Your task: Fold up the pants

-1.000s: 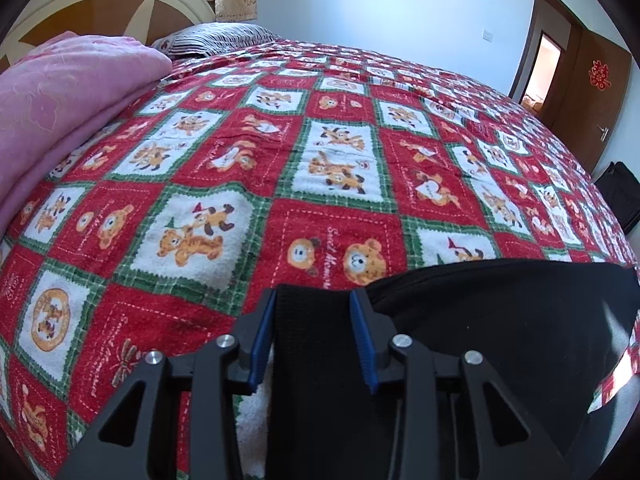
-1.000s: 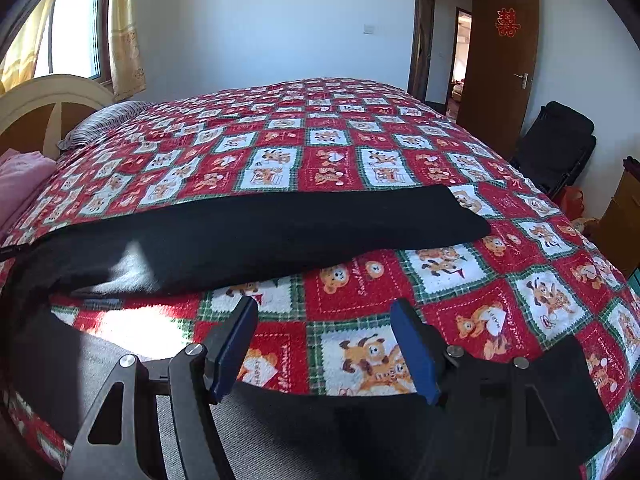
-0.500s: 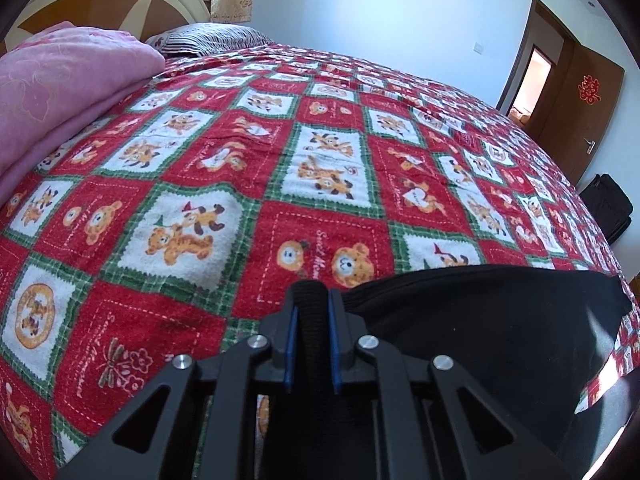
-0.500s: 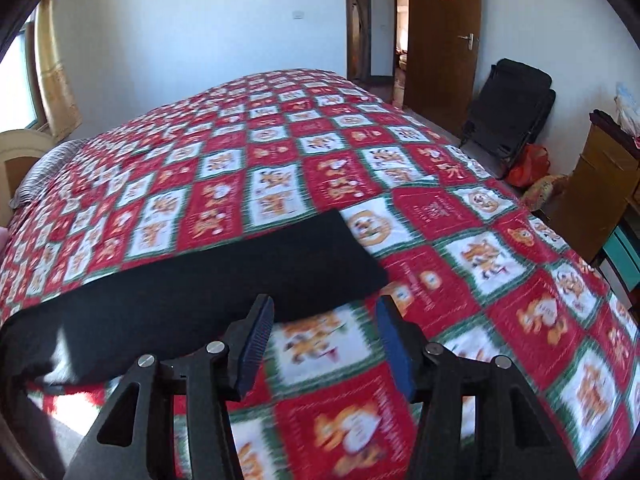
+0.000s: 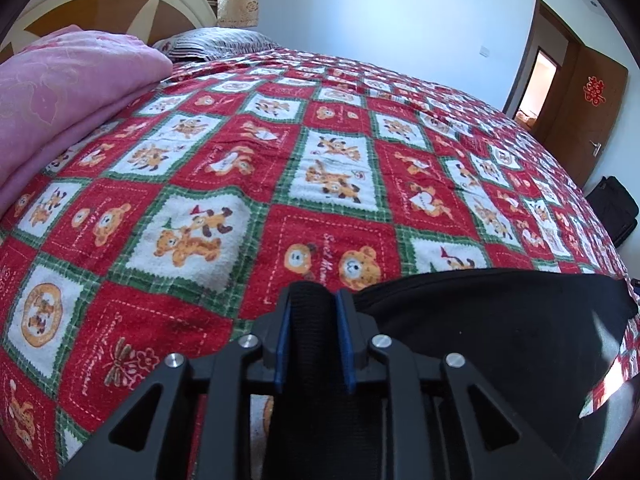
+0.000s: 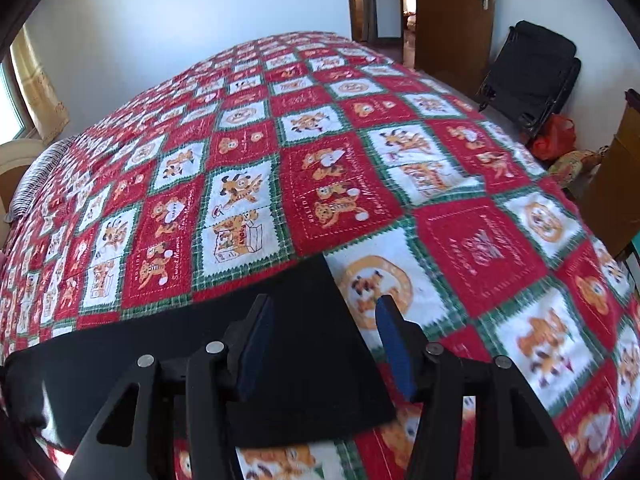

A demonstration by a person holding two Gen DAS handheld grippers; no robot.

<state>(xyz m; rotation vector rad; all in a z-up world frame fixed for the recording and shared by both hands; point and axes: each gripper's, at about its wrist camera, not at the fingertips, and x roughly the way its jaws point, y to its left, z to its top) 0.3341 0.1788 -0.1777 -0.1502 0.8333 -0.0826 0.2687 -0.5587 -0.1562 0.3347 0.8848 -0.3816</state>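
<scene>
Left wrist view: left gripper (image 5: 311, 336) clamped on a bunched end of the black pants (image 5: 500, 320), which spread to its right on the bear-print bedspread (image 5: 320, 140); advise keeping the pinch firm, with open bedspread ahead and a pink blanket (image 5: 60, 112) far left. Right wrist view: right gripper (image 6: 324, 340) stands apart over the pant-leg hem (image 6: 340, 320), its right pad beyond the edge; it should close squarely on the hem, with ample bedspread ahead

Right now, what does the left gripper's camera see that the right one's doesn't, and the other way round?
Only the left wrist view shows the pink blanket, the wooden headboard and the left gripper shut on a bunch of the black pants.

Only the right wrist view shows the orange bag on the floor and the right gripper open over the pants' leg end.

Both show the pants, the red bear-print bedspread, the striped pillow and the brown door.
</scene>
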